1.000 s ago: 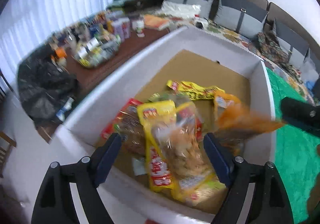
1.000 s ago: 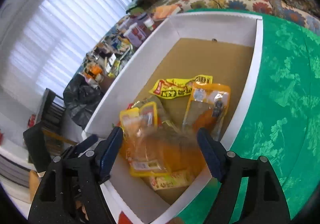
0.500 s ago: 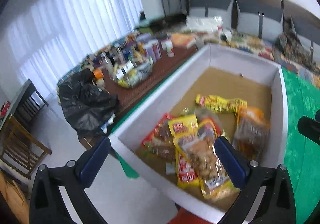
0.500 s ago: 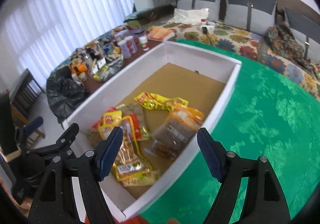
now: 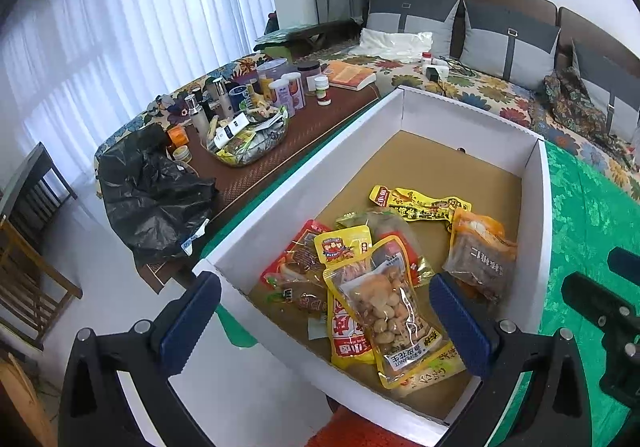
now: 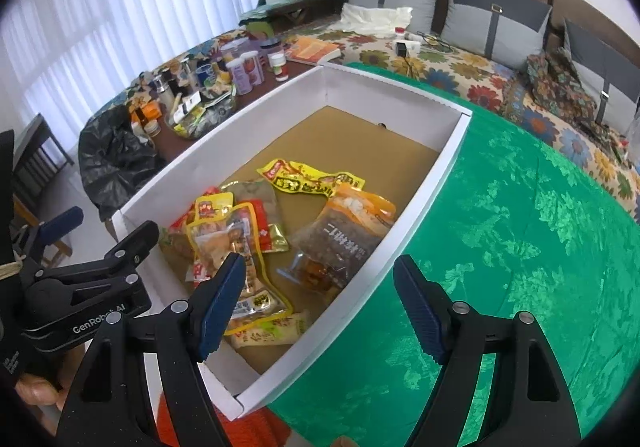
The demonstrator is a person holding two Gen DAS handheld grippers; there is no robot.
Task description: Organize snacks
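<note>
Snacks are seen from the left wrist view gathered in the near end of a shallow white cardboard box with a brown floor (image 5: 536, 207), which rests on a green patterned cloth (image 5: 588, 207). A clear pouch of pale nuts with yellow edging (image 5: 390, 307) lies on top of the heap, a red-and-yellow packet (image 5: 298, 259) is partly tucked beneath it, a long yellow packet (image 5: 420, 205) lies farther in, and an orange-topped pouch of dark pieces (image 5: 480, 259) leans toward the right wall. The left hand-held gripper (image 5: 326, 327) is held above the box's near corner with its blue pads spread wide and nothing between them. A brown side table crowded with bottles and jars (image 5: 320, 119) stands beyond.

From the right wrist view, the right hand-held gripper (image 6: 320, 305) is likewise spread apart and empty, hovering over the box's right rim (image 6: 400, 247). The cloth (image 6: 520, 247) beside it appears bare of packets, so the collecting seems largely done.
</note>
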